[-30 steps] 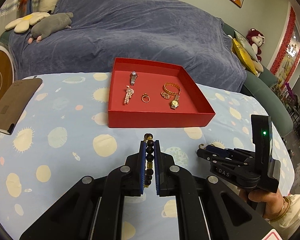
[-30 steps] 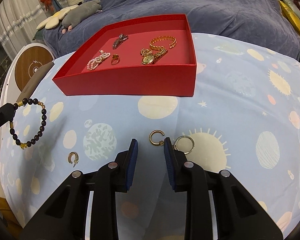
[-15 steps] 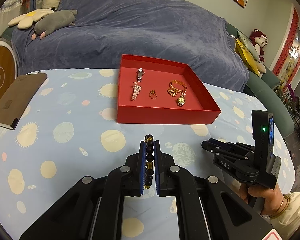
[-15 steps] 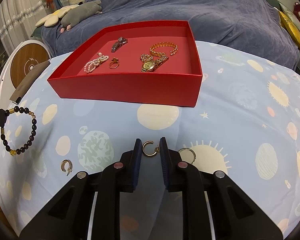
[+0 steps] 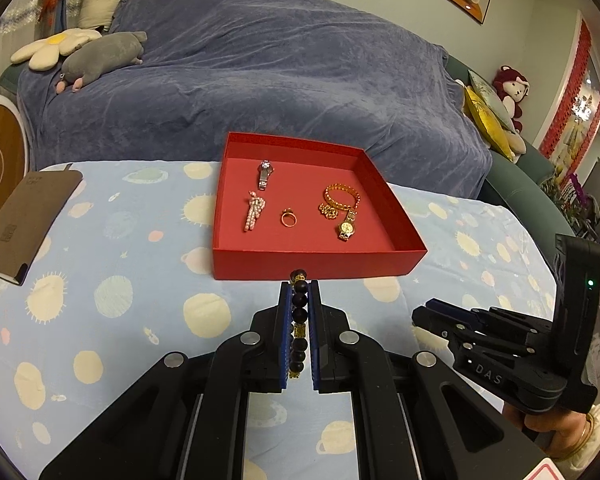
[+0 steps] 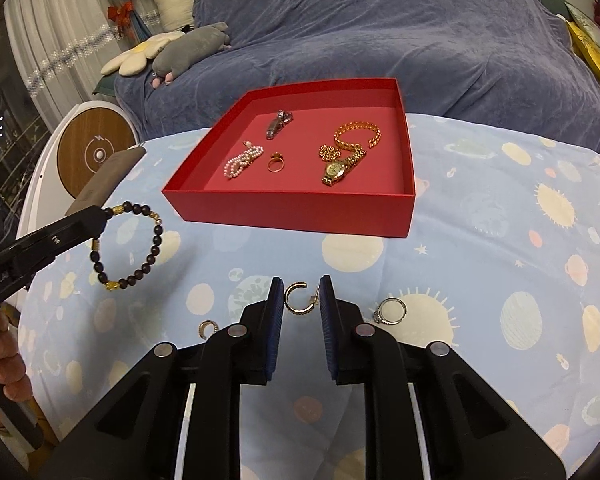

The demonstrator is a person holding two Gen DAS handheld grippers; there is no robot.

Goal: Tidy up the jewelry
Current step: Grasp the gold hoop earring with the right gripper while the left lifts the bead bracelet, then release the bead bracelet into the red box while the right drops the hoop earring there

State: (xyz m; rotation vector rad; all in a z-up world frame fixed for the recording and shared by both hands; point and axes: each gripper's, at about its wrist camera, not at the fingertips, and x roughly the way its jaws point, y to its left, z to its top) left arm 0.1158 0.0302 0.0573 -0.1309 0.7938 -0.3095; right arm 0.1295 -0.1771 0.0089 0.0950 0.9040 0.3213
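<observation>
Since half a second ago the right gripper (image 6: 300, 300) has spread its jaws around the gold hoop earring (image 6: 299, 299) on the counter (image 6: 480, 240), released. The left gripper (image 5: 300, 312) grasps the beaded bracelet (image 6: 128, 246) short of the red box (image 5: 320, 268); next, carry it over the wall and let go.

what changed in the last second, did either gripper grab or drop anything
No grab or drop. The right gripper moved left from beside the silver ring to straddle the gold hoop earring, jaws narrowed but still apart. The left gripper stayed shut on the bead bracelet, clear of the table. The red box contents are unchanged.
</observation>
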